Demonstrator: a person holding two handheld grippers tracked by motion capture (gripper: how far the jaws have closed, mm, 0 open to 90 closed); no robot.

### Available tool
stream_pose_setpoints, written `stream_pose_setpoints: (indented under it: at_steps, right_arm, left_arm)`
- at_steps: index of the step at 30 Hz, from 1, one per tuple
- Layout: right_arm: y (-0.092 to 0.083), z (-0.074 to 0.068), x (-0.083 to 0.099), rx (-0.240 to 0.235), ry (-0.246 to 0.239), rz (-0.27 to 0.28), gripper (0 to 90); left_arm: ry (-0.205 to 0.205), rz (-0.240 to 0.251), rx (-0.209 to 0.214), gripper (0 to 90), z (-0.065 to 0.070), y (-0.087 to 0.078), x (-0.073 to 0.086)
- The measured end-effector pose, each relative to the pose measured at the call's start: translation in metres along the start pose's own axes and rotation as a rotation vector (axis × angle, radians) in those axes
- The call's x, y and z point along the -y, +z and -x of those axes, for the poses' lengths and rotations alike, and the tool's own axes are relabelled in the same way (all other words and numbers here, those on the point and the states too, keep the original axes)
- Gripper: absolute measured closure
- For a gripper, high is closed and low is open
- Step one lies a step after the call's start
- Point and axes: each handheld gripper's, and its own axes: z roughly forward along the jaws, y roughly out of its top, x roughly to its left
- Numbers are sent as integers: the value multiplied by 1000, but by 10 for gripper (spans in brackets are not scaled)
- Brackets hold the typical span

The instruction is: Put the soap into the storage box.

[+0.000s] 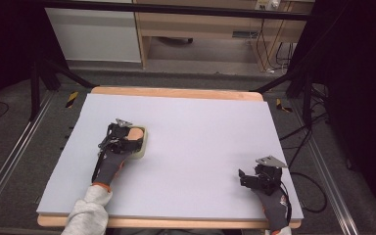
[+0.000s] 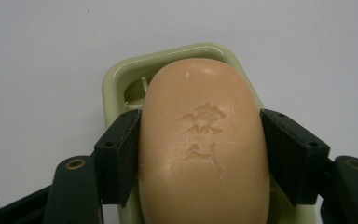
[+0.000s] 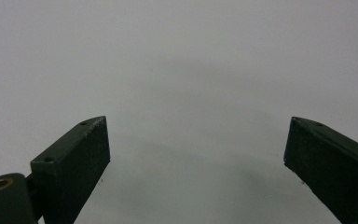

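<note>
A peach-coloured soap bar [image 2: 203,140] with a stamped mark lies in a pale green soap dish [image 2: 121,79]. My left gripper [image 2: 200,119] has one black jaw pressed against each long side of the bar. From the high view the soap [image 1: 136,132] and dish [image 1: 143,149] sit left of the board's centre, with the left gripper [image 1: 127,136] on them. My right gripper [image 1: 245,177] rests near the front right corner, jaws wide apart. In the right gripper view that gripper [image 3: 196,140] has nothing but bare board between its fingers.
A pale lilac board [image 1: 200,122] covers the wooden table [image 1: 176,92]. Dark floor with metal rails and cables surrounds it, and tripod legs [image 1: 54,68] stand at the far corners. A wooden desk [image 1: 200,24] is behind.
</note>
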Motion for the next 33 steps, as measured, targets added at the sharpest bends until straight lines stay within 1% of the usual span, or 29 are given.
stream_pose_setpoints:
  at_steps: [9, 10, 11, 13, 17, 18, 19, 23, 26, 28, 30, 32, 33]
  right_arm:
    - [0, 0, 0, 1, -1, 0, 72]
    - [0, 0, 0, 0, 0, 1, 72]
    - [0, 0, 0, 0, 0, 1, 72]
    - [0, 0, 0, -1, 0, 1, 72]
    - [-1, 0, 0, 2, -1, 2, 72]
    - [-1, 0, 0, 3, 7, 2, 72]
    - [-1, 0, 0, 3, 7, 2, 72]
    - [-2, 1, 1, 6, 10, 4, 72]
    - [-2, 2, 1, 13, 10, 7, 71]
    - [-3, 3, 1, 18, 10, 9, 71]
    - [-3, 3, 1, 21, 20, 9, 70]
    - [-3, 3, 1, 25, 24, 7, 70]
    - [-3, 4, 1, 29, 24, 9, 68]
  left_arm:
    - [1, 1, 1, 308, 0, 0, 0]
    - [0, 10, -2, 283, 0, -3, -1]
    - [0, 10, -2, 282, 0, -3, -1]
    - [-5, 24, 11, 283, 0, -7, -2]
    - [-2, 49, 15, 283, 0, -15, -4]
    - [-3, 61, 19, 283, 0, -21, -5]
    - [-3, 61, 19, 283, 0, -21, -5]
    - [-3, 81, 30, 283, -1, -31, -4]
    - [4, 96, 36, 281, 0, -38, 0]
    - [17, 94, 35, 280, -1, -43, 3]
    - [11, 107, 37, 279, -1, -47, 7]
    - [16, 113, 40, 279, -3, -53, 11]
    - [14, 124, 44, 280, -4, -58, 16]
